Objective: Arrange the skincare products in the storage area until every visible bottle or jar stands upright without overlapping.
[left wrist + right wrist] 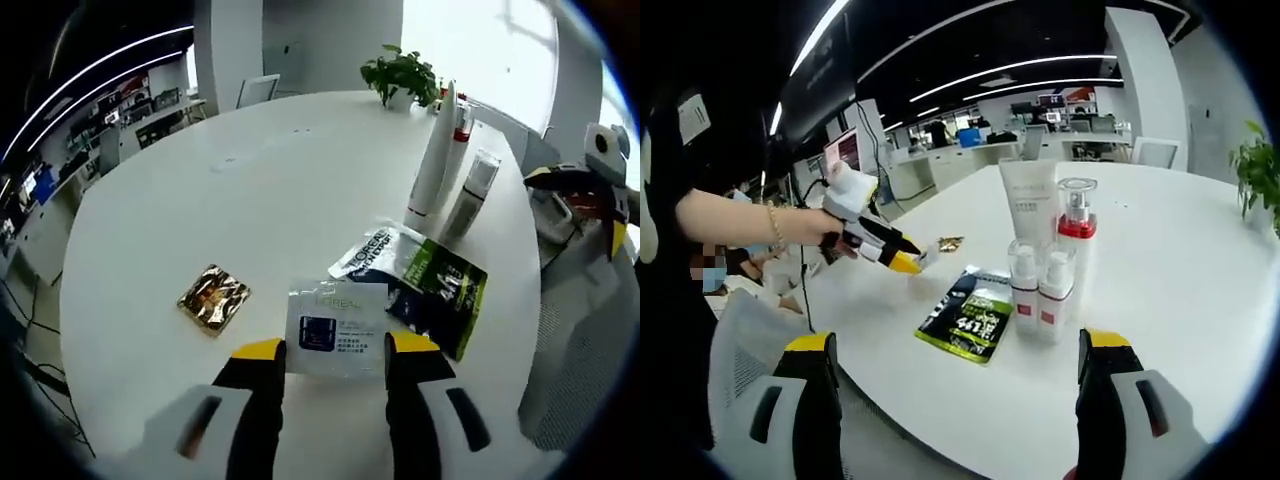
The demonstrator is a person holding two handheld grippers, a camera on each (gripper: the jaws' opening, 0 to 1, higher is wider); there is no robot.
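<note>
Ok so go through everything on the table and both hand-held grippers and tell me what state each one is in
left hand-held gripper: shut on white sachet
white sachet: held
green sachet: lying flat
gold packet: lying flat
white tube: upright
red-collared pump bottle: upright
two small spray bottles: upright, side by side
right hand-held gripper: open

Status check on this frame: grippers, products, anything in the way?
Left gripper shut on white sachet. Right gripper open, empty. Bottles upright by tube. Green sachet flat beside them.
</note>
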